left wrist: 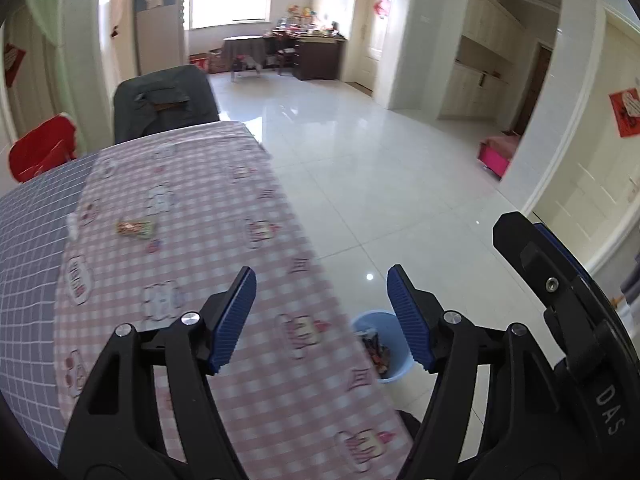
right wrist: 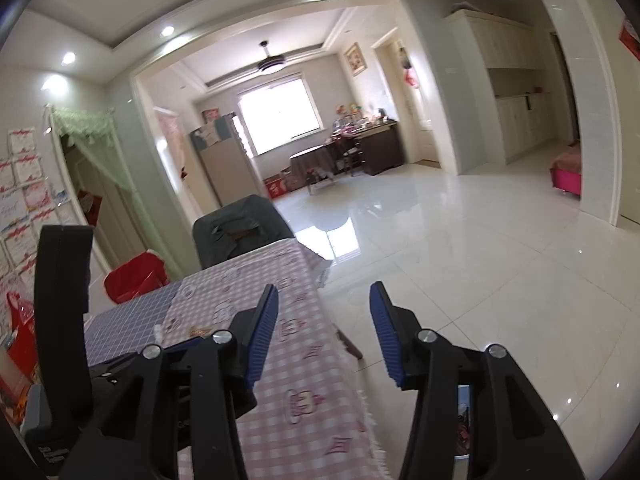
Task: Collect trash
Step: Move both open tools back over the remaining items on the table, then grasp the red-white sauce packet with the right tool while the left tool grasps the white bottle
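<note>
A crumpled green and red wrapper lies on the pink checked tablecloth, far left of my left gripper, which is open and empty above the table's right edge. A small white scrap lies left of the wrapper. A light blue trash bin with wrappers inside stands on the floor below the table edge, between the left fingers. My right gripper is open and empty, held above the table edge. The wrapper shows just behind its left finger. The bin is mostly hidden behind its right finger.
A chair with a dark cover stands at the table's far end, a red chair at the left. The other gripper's body is at right. A blue grid cloth covers the table's left part. White tiled floor spreads to the right.
</note>
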Motion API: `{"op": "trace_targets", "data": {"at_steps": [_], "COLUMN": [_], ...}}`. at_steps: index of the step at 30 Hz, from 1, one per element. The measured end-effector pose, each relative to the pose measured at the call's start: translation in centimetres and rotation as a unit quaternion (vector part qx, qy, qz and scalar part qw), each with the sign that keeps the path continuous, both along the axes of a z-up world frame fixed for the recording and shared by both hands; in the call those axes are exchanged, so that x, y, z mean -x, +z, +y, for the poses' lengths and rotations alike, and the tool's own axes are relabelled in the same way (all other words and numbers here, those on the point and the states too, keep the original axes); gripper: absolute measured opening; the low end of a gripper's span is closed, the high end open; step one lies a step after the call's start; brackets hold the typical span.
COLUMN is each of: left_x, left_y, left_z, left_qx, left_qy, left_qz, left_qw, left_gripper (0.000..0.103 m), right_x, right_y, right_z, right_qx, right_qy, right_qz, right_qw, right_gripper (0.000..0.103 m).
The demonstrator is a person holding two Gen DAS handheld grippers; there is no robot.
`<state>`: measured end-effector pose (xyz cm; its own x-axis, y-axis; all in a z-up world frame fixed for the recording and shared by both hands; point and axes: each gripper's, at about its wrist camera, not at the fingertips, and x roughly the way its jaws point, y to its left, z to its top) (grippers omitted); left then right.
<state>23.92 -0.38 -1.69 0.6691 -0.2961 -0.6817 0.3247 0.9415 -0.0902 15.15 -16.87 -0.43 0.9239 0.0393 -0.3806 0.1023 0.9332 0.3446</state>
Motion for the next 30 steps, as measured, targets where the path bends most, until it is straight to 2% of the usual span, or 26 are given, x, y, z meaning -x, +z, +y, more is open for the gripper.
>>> {"op": "trace_targets", "data": {"at_steps": [7,15,25,30], "left_x": [-1.5,-6.2,-13.3,-16.6], "left_y": [-0.6,-2.0,-4.6,-6.6], "left_z": [7.3,16.6,26.8,29.3], "left_qx": [0.012,0.033,0.009,-0.019], "left_qy": [0.066,0.146,0.247,0.263], "left_qz": [0.009,0.04,0.067,0.07], "left_qw": [0.9977,0.988,0.9667,0.962], "left_gripper": [0.07,0.07,0.07,0.07], "right_x": [-3.7,-10.3,-21.2,-26.0], "right_y": [0.0,-0.4,-4.8,-8.4], "right_z": [5.7,13.8,24.1,27.5], "right_qx": [0.03,0.057,0.124,0.154], "right_qy": [0.059,0.149,0.247,0.299], "right_qz": [0.015,0.039,0.101,0.142], "right_qw": [0.998,0.986,0.956,0.931], "right_gripper": [0.05,0.051,0.051,0.052]}}
